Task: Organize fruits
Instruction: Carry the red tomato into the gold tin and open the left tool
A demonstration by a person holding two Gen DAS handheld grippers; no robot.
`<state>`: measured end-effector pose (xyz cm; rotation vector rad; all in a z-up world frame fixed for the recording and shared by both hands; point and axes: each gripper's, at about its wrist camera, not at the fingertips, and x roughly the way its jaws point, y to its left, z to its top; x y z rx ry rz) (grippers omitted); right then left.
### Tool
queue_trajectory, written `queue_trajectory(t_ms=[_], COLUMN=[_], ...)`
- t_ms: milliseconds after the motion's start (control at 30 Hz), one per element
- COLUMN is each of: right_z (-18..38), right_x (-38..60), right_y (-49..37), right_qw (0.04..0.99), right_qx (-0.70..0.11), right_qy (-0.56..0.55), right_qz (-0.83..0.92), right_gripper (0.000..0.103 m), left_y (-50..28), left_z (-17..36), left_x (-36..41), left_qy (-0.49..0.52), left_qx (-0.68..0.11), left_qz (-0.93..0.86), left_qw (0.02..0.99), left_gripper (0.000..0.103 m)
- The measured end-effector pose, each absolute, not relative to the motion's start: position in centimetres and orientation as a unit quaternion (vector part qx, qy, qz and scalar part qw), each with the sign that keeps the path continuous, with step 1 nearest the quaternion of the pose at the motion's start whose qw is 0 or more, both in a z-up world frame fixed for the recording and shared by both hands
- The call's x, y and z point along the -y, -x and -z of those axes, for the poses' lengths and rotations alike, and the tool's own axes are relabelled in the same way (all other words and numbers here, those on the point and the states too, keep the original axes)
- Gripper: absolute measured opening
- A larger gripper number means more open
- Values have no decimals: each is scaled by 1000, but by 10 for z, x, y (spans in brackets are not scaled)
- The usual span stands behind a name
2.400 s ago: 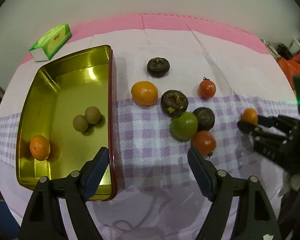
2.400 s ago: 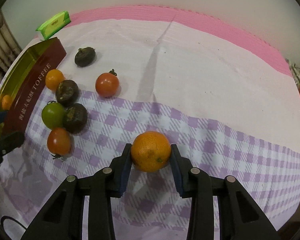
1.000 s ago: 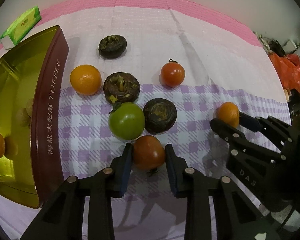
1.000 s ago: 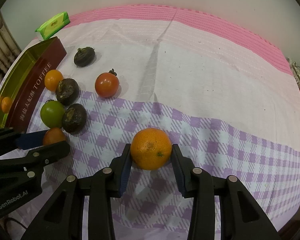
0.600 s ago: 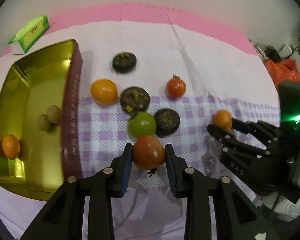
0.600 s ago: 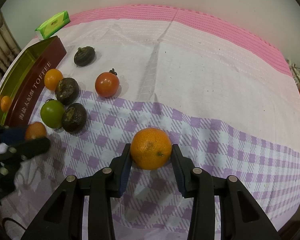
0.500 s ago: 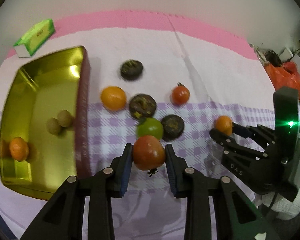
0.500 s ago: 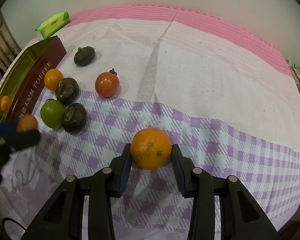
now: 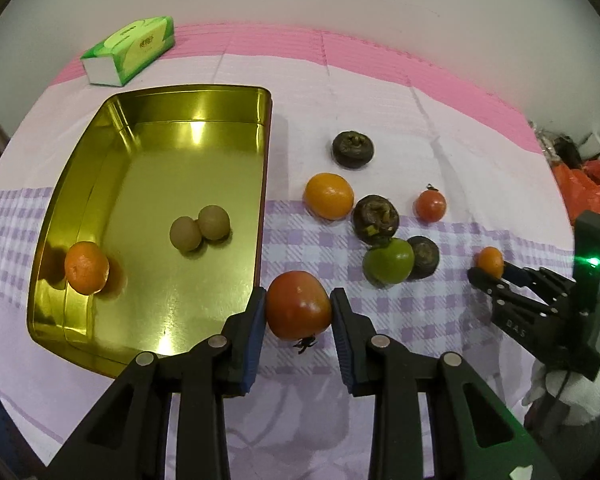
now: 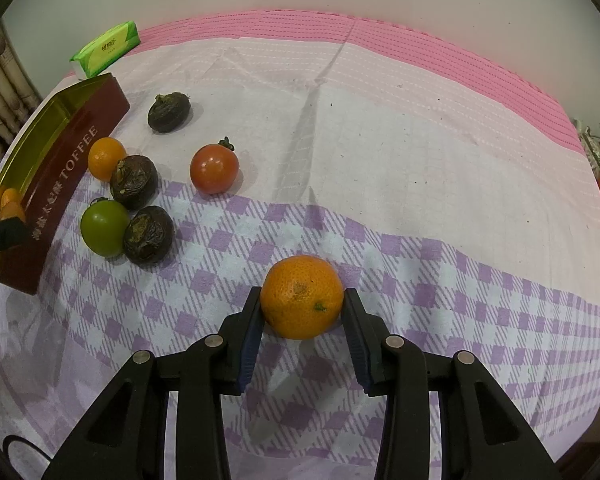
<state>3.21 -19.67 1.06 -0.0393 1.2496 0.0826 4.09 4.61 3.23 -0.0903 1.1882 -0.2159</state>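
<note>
My left gripper [image 9: 299, 312] is shut on a red tomato [image 9: 299, 305] and holds it above the cloth, just right of the gold toffee tin [image 9: 100, 140]. The tin holds an orange [image 9: 86, 267] and two brown round fruits [image 9: 200, 227]. My right gripper [image 10: 302, 312] is shut on an orange [image 10: 302, 297] over the checked cloth; it also shows in the left wrist view [image 9: 488, 270]. On the cloth lie an orange fruit [image 9: 329, 196], a small red tomato [image 9: 431, 206], a green tomato [image 9: 388, 261] and three dark fruits [image 9: 376, 219].
A green tissue pack [image 9: 129, 50] lies behind the tin. The tin's red outer wall [image 10: 60, 192] reads TOFFEE in the right wrist view. Orange bags [image 9: 588, 184] sit past the table's right edge. A white wall is behind.
My left gripper closed on the red tomato, lifted it and carried it left toward the tin. My right gripper has stayed shut on the orange, almost still.
</note>
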Motion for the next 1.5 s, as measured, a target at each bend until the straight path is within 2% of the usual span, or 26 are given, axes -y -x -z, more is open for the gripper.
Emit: queue_trajectory(t_ms=[267, 533, 1000, 1500], right_z=[-10, -11, -11, -10], right_x=[197, 196, 196, 198], right_y=[-32, -32, -32, -33], right_qw=[811, 811, 810, 810], right_qx=[-584, -584, -584, -585], right_qy=[20, 20, 20, 17], right_qz=[-39, -39, -39, -38], right_gripper=[41, 41, 41, 41], left_y=[-35, -48, -54, -59], left_z=[-46, -48, -4, 22], left_x=[-47, -90, -139, -157], left_qy=[39, 42, 4, 0], left_qx=[-541, -536, -589, -596], left_qz=[114, 54, -14, -39], left_qw=[833, 841, 808, 802], left_gripper=[29, 29, 29, 29])
